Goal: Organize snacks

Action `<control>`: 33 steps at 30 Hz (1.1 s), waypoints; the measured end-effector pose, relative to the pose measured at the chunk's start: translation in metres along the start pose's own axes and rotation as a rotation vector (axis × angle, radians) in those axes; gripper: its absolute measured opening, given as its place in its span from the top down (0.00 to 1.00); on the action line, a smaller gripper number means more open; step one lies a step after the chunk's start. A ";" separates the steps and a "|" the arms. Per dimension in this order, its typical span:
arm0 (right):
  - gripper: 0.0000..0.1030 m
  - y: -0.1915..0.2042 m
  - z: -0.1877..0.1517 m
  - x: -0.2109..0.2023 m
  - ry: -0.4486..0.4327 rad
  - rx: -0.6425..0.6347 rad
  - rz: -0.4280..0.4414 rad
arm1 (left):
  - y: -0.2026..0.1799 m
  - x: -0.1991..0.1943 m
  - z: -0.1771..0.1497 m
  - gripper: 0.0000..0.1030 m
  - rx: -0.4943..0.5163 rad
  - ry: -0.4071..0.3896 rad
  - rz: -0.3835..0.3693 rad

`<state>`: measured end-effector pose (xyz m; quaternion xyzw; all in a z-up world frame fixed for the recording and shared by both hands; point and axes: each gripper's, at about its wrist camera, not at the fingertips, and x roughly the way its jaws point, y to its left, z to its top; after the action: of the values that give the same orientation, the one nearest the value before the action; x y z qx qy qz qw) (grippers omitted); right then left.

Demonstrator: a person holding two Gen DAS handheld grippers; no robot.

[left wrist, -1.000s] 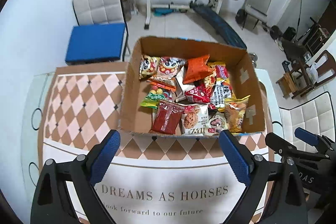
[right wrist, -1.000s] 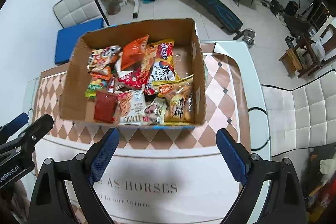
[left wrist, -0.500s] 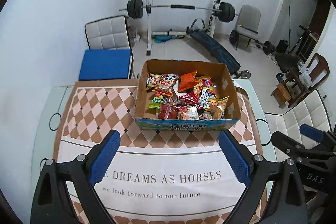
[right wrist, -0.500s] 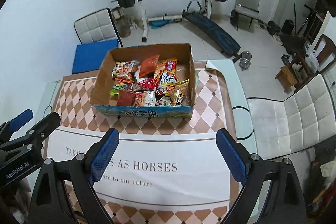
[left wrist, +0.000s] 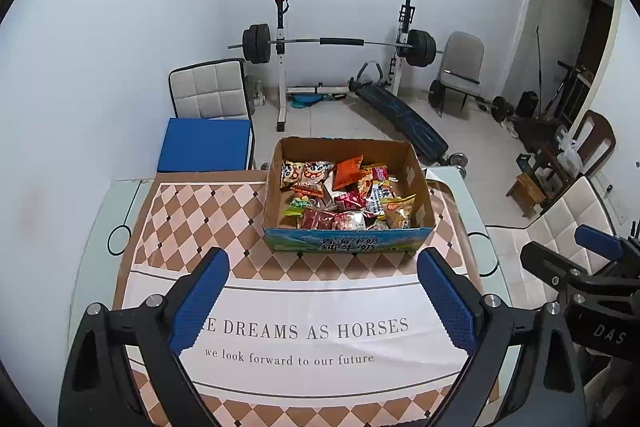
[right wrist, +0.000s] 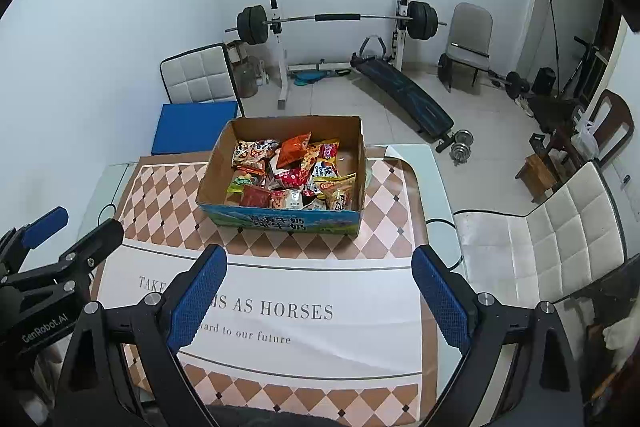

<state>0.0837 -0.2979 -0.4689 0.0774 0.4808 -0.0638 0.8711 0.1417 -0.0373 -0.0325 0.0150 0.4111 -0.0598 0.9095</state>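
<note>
A cardboard box (left wrist: 276, 183) (right wrist: 214, 167) with a blue printed front stands at the far side of the table, filled with several colourful snack packets (left wrist: 348, 191) (right wrist: 292, 175). An orange packet (left wrist: 349, 171) sticks up near the box's back. My left gripper (left wrist: 324, 303) hovers open over the near part of the tablecloth, well short of the box, holding nothing. My right gripper (right wrist: 320, 301) is likewise open and empty, back from the box. Each gripper shows at the edge of the other's view: the right one (left wrist: 576, 267), the left one (right wrist: 68, 239).
A checked tablecloth (left wrist: 200, 211) with printed words covers the table. Padded chairs stand at the far left (left wrist: 208, 95) and right (right wrist: 560, 239). Behind the table are a barbell rack (left wrist: 340, 43), a bench (left wrist: 404, 123) and a blue pad (left wrist: 204, 145).
Both grippers have pulled back and up from the box, so it looks smaller and farther away. The jaws stay open and the snacks in the box have not moved.
</note>
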 end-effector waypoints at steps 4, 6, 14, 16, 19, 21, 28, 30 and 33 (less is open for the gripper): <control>0.07 -0.002 -0.002 -0.008 0.004 0.009 0.005 | 0.002 -0.003 0.001 0.06 -0.010 -0.010 -0.004; 0.07 -0.003 -0.002 -0.007 0.005 0.018 0.003 | 0.003 -0.001 0.001 0.06 -0.012 -0.015 0.003; 0.02 -0.006 0.009 0.020 -0.011 0.027 -0.040 | 0.006 0.018 0.007 0.01 -0.010 -0.044 0.025; 0.02 -0.005 0.013 0.029 -0.017 0.021 -0.060 | 0.008 0.024 0.009 0.01 -0.018 -0.052 0.020; 0.02 -0.006 0.020 0.040 -0.026 0.017 -0.078 | 0.008 0.032 0.012 0.00 -0.018 -0.054 0.025; 0.02 -0.006 0.024 0.048 -0.026 0.018 -0.085 | 0.008 0.039 0.015 0.00 -0.019 -0.052 0.034; 0.01 -0.005 0.037 0.067 -0.038 0.010 -0.094 | 0.007 0.054 0.023 0.01 -0.019 -0.049 0.045; 0.01 -0.005 0.041 0.072 -0.034 0.009 -0.089 | 0.006 0.057 0.025 0.01 -0.016 -0.049 0.049; 0.01 -0.004 0.043 0.076 -0.037 0.007 -0.090 | 0.004 0.059 0.027 0.01 -0.013 -0.053 0.051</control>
<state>0.1587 -0.3127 -0.5115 0.0576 0.4675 -0.1062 0.8757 0.2011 -0.0411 -0.0587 0.0182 0.3867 -0.0342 0.9214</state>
